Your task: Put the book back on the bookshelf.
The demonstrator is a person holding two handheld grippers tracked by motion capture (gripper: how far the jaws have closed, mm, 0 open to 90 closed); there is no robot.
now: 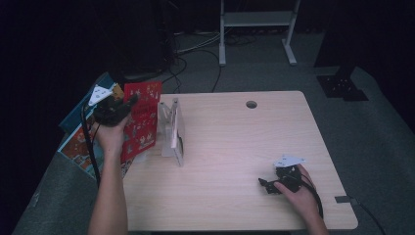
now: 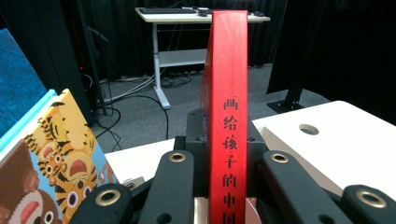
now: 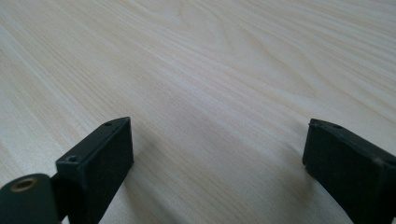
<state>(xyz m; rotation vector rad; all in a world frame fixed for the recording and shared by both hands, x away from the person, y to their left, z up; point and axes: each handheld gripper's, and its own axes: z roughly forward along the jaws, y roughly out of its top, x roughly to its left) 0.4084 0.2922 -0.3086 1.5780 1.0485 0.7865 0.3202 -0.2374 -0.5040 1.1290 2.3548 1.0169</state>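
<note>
A thin red book with Chinese lettering down its spine stands upright at the table's left edge. My left gripper is shut on the spine, one black pad on each side, and the hand holds it from the left. Just right of the book stands a pale book stand. My right gripper rests on the wooden table at the near right. Its jaws stand wide open over bare wood with nothing between them.
Picture books lean in a pile left of the table; the front one shows tigers, with a blue one behind. A cable hole sits near the table's far edge. White desk legs stand on the floor beyond.
</note>
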